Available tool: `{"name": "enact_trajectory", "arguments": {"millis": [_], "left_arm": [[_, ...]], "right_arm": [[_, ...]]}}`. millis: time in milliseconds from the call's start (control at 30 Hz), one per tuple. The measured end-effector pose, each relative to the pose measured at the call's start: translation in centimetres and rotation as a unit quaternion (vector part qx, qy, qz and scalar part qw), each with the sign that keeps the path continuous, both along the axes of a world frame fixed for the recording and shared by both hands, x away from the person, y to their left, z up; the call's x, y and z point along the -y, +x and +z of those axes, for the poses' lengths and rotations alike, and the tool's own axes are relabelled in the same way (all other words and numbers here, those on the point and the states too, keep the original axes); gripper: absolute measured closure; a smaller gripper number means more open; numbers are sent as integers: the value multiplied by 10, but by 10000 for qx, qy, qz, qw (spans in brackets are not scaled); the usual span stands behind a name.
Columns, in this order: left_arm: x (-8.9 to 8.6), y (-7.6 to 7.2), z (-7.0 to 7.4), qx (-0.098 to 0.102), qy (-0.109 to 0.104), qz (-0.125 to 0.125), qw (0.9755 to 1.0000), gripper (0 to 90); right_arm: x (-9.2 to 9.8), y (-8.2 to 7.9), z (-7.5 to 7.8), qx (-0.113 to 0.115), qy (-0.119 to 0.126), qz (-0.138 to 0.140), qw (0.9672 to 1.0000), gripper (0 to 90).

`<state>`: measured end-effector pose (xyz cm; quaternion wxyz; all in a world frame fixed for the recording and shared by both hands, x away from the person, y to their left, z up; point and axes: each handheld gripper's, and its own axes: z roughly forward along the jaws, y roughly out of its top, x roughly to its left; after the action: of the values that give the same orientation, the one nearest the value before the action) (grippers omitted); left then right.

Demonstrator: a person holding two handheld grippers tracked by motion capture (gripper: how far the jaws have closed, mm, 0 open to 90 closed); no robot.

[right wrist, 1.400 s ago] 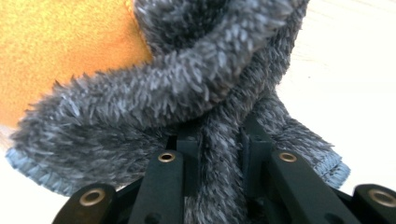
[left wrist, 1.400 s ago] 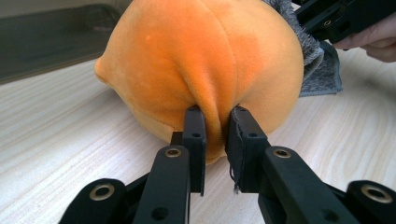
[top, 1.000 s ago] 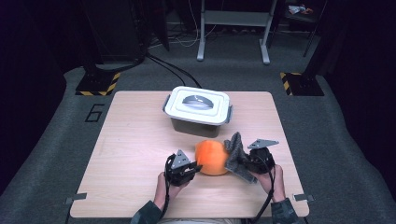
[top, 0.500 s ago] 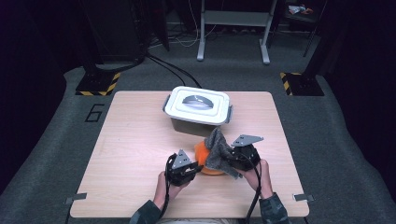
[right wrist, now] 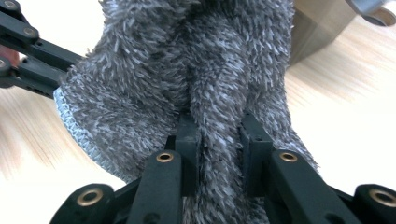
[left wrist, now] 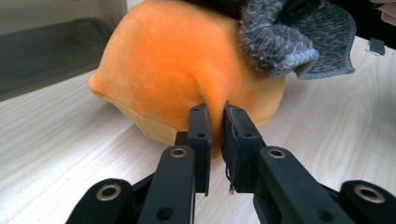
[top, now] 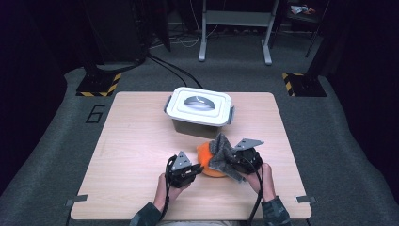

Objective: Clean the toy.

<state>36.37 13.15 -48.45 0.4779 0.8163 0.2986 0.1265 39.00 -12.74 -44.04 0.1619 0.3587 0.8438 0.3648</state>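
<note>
Left gripper (left wrist: 215, 126) is pinching the orange plush (top: 209, 161); right gripper (right wrist: 218, 140) is clamping the grey cloth (top: 224, 151) over it, near the tabletop's (top: 136, 141) front edge, lidded white box (top: 199, 109) sitting behind.

The lidded container (top: 199, 109) sits on the table (top: 131, 155) toward twelve o'clock. The plush toy (top: 207, 162) lies on the table at six o'clock from it. The left gripper (top: 193, 172) is at the toy's nine o'clock, the right gripper (top: 226, 162) at its three o'clock, with the cloth (top: 221, 153) lying against the toy's three o'clock flank.
</note>
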Motion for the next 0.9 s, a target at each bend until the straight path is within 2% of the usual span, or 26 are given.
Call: {"name": "enact_trajectory", "arguments": {"millis": [133, 167, 200, 400, 433, 533, 600, 733, 867, 900], "left_arm": [[1, 0, -2, -18, 3, 16, 10000, 822], [1, 1, -2, -25, 3, 33, 10000, 825], [1, 1, -2, -21, 17, 29, 10000, 827], [-1, 1, -5, -30, 20, 61, 10000, 834], [-1, 2, -5, -22, 24, 59, 10000, 834], [-2, 2, -6, -14, 25, 59, 10000, 834], [-3, 3, -6, -14, 1, 72, 10000, 834], [-3, 3, -6, -13, 3, 46, 10000, 831], [-4, 3, -5, 9, 26, 51, 10000, 827], [-4, 3, -5, 14, 30, 51, 10000, 826]], "right_arm": [[6, 0, -3, -8, -20, -31, 10000, 735], [7, -1, -3, -73, 11, -82, 9999, 735], [8, 0, -4, -24, -20, -78, 10000, 735], [26, 3, -17, -179, -106, -372, 9991, 735], [29, 4, -20, -267, -73, -483, 9984, 735], [37, 8, -33, -465, -201, -686, 9964, 735], [41, 11, -42, -571, -294, -708, 9954, 735], [45, 14, -55, -748, -284, -682, 9945, 737], [50, 10, -47, -644, -185, -787, 9946, 738], [51, 8, -42, -501, -161, -804, 9954, 738]]}}
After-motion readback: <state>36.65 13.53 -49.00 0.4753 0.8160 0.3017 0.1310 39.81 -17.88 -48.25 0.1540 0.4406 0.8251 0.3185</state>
